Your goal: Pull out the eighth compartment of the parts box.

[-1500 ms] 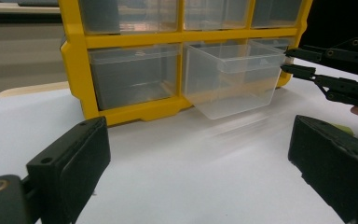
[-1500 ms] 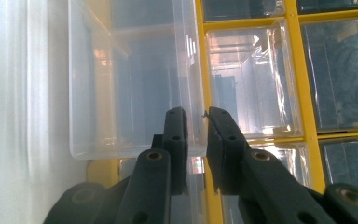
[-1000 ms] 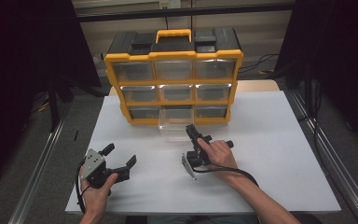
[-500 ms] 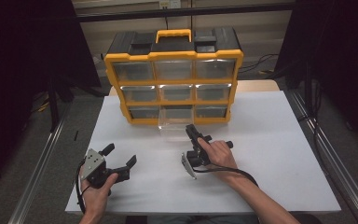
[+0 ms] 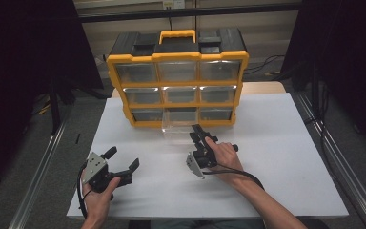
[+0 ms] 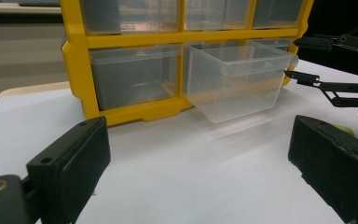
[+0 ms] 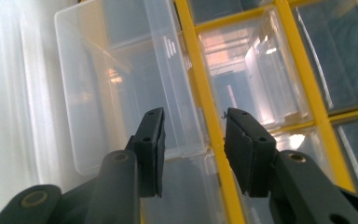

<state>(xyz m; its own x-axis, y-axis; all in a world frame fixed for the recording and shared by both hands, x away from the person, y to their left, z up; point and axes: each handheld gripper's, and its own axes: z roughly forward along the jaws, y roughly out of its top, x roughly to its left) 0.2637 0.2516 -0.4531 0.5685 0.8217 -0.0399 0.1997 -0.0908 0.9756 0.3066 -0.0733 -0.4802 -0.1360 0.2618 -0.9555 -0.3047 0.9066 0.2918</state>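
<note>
On our white table [image 5: 276, 143] a clear drawer [image 6: 235, 79] stuck out of the yellow organizer [image 5: 177, 76], our right gripper [image 5: 198, 135] narrowly parted beside it, left gripper [image 5: 122, 160] spread wide.

No visible change since earlier.

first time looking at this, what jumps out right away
The big yellow and black drawer cabinet at the far side of the white table grabs the eye first, with its three rows of clear drawers. Next is the clear drawer pulled partway out of the bottom row's middle slot, with the right gripper at its front, jaws apart. The left gripper sits wide open near the table's front left, away from the cabinet.
</note>
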